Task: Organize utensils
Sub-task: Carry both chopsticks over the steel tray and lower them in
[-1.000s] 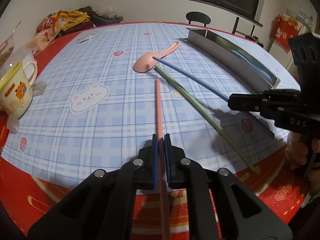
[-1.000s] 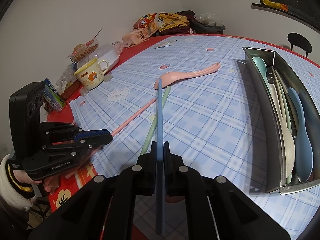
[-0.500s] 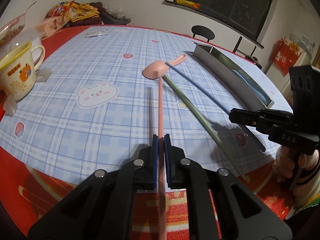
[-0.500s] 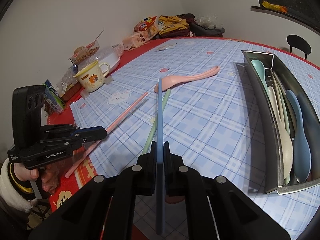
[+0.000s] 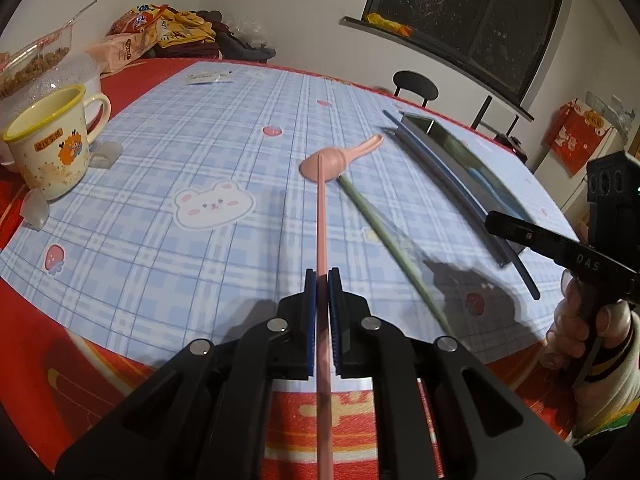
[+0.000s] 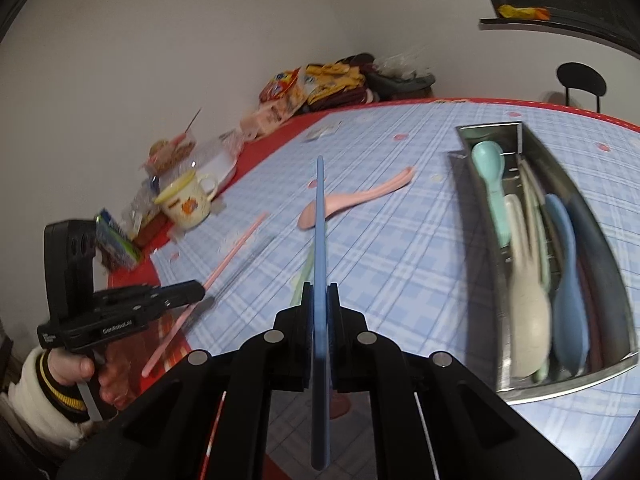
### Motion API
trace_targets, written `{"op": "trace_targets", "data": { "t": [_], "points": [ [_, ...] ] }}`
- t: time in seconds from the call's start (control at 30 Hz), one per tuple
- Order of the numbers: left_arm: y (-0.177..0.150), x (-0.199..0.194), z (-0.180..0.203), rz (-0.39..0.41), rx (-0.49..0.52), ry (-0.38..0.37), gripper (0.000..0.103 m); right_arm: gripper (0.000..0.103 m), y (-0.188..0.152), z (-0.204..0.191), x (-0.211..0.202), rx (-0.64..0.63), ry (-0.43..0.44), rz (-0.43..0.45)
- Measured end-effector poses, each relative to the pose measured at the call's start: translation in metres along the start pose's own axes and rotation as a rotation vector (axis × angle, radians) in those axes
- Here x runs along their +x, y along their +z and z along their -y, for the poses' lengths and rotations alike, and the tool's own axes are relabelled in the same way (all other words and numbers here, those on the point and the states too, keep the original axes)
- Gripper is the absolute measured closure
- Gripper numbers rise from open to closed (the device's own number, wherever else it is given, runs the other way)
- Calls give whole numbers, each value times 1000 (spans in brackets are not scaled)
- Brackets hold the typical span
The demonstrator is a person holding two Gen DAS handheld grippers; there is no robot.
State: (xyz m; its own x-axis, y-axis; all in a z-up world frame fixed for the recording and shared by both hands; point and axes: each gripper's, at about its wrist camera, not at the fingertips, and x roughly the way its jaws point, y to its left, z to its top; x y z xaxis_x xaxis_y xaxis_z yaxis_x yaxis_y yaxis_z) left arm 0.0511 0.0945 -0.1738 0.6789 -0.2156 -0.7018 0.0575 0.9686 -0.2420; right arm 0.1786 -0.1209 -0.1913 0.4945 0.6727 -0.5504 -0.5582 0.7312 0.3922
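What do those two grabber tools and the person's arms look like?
Both tools are black plastic. The left gripper has dark blue ribbed pads and round silver screws on its finger arms. The right gripper looks the same. Each has a boxy black block on top, and small white lettering runs along the side. The person's sleeves are cream knit with black and yellow stripes at the cuff.
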Motion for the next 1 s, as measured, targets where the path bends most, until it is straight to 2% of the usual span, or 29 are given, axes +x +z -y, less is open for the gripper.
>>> {"op": "trace_targets", "data": {
  "t": [0.43, 0.6, 0.73, 0.87, 1.0],
  "points": [
    [42, 16, 62, 44, 54, -189, 93, 96, 19, 71, -34, 183, -119, 123],
    [57, 25, 86, 44, 38, -271, 93, 96, 21, 93, -46, 234, -161, 154],
    [72, 36, 104, 56, -12, -310, 93, 96, 22, 101, -49, 244, -193, 164],
    [92, 64, 119, 38, -160, -381, 93, 96, 21, 111, -46, 249, -240, 157],
    [105, 94, 140, 26, -250, -423, 93, 96, 19, 120, -45, 268, -265, 150]
  ]
}}
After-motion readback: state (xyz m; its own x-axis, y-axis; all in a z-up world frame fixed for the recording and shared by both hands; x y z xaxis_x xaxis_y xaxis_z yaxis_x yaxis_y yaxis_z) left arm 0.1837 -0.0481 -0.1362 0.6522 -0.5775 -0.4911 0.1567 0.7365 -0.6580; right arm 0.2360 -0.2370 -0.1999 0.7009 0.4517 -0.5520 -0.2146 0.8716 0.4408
